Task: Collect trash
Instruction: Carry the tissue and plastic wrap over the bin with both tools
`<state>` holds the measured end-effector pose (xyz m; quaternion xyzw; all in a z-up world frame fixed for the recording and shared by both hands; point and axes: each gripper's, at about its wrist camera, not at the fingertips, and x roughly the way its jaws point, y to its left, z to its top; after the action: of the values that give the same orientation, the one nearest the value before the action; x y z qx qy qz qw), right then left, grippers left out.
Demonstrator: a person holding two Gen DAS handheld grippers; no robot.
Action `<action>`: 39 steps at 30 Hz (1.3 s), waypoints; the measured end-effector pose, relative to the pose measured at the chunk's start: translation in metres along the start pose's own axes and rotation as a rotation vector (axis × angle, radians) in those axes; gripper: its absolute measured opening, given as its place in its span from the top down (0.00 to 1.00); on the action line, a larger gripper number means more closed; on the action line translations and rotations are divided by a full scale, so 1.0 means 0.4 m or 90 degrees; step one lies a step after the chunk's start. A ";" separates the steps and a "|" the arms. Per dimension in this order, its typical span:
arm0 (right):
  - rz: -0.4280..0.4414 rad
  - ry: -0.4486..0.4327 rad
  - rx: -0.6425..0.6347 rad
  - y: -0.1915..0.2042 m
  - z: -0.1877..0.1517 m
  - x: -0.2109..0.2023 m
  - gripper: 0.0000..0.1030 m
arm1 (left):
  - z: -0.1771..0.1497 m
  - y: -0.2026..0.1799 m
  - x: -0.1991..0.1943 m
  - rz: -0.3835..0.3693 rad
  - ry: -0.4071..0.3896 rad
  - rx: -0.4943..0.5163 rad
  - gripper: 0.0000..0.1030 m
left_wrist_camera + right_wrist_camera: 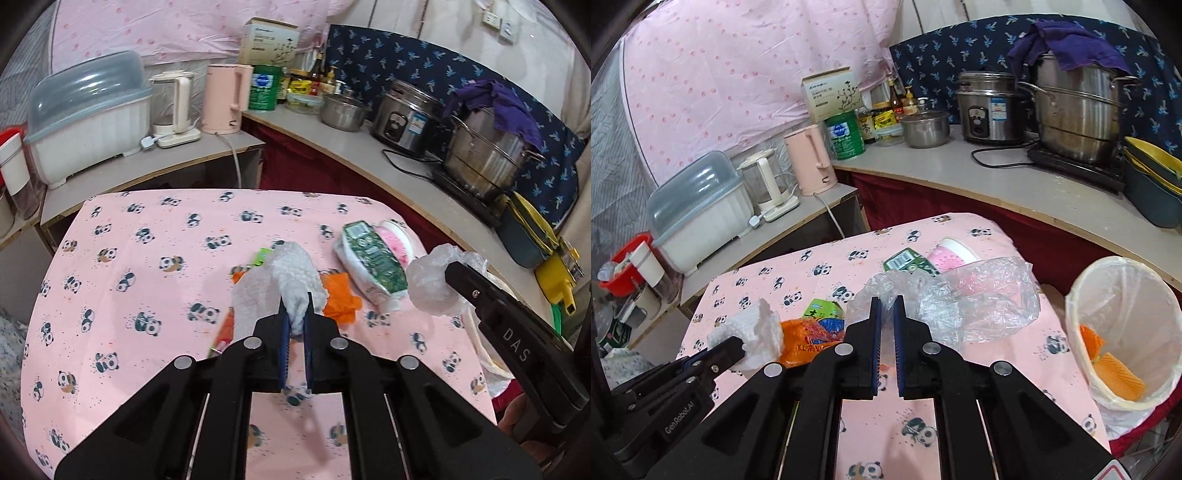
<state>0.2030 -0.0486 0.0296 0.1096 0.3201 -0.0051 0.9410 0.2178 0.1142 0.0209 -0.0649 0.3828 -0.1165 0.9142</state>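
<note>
My left gripper is shut on a crumpled white paper towel and holds it above the panda tablecloth. The towel also shows in the right wrist view. My right gripper is shut on a clear plastic bag, which also shows in the left wrist view. Orange wrappers and a green packet lie on the cloth. A green-and-white pouch lies by a pink paper cup. A white lined trash bin stands to the right with orange scraps inside.
A counter runs behind the table with steel pots, a rice cooker, kettles, a green can and bottles. A white dish box with a blue lid sits at the left. Yellow and blue bowls stand at the right.
</note>
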 end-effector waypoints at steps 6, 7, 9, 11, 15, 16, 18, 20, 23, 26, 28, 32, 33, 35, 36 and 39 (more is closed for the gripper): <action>-0.015 -0.018 0.029 -0.074 -0.007 -0.064 0.94 | -0.013 -0.102 -0.013 -0.027 0.000 0.037 0.94; -0.018 -0.020 0.033 -0.086 -0.007 -0.073 0.94 | -0.016 -0.121 -0.014 -0.032 0.001 0.044 0.94; -0.026 -0.027 0.043 -0.118 -0.008 -0.096 0.94 | -0.023 -0.157 -0.018 -0.040 0.001 0.057 0.94; -0.035 -0.033 0.053 -0.150 -0.011 -0.116 0.94 | -0.030 -0.198 -0.022 -0.049 0.000 0.071 0.94; -0.055 -0.045 0.079 -0.223 -0.015 -0.152 0.94 | -0.040 -0.263 -0.022 -0.065 0.005 0.091 0.94; -0.060 -0.048 0.085 -0.241 -0.017 -0.161 0.94 | -0.043 -0.281 -0.021 -0.069 0.006 0.096 0.94; -0.069 -0.053 0.096 -0.277 -0.018 -0.178 0.94 | -0.047 -0.315 -0.019 -0.079 0.008 0.106 0.94; -0.079 -0.058 0.107 -0.311 -0.020 -0.194 0.94 | -0.051 -0.348 -0.018 -0.086 0.009 0.116 0.94; -0.093 -0.066 0.123 -0.358 -0.023 -0.216 0.94 | -0.059 -0.407 -0.018 -0.100 0.012 0.136 0.94; -0.107 -0.073 0.142 -0.409 -0.032 -0.237 0.94 | -0.069 -0.459 -0.016 -0.118 0.015 0.152 0.94; -0.116 -0.078 0.160 -0.445 -0.039 -0.250 0.94 | -0.076 -0.491 -0.014 -0.129 0.019 0.165 0.94; -0.132 -0.082 0.191 -0.507 -0.056 -0.262 0.94 | -0.092 -0.556 0.006 -0.166 0.041 0.190 0.94; -0.136 -0.082 0.200 -0.524 -0.061 -0.264 0.94 | -0.097 -0.572 0.013 -0.175 0.047 0.196 0.94; -0.143 -0.083 0.211 -0.551 -0.070 -0.267 0.94 | -0.106 -0.601 0.023 -0.192 0.055 0.209 0.94; -0.148 -0.084 0.217 -0.565 -0.074 -0.269 0.94 | -0.109 -0.613 0.028 -0.197 0.058 0.214 0.94; -0.159 -0.086 0.232 -0.603 -0.083 -0.274 0.94 | -0.117 -0.655 0.046 -0.211 0.064 0.230 0.94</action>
<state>0.0766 -0.2838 0.0214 0.2365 0.2614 -0.1864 0.9170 0.1541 -0.1445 0.0301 0.0439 0.3850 -0.3344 0.8591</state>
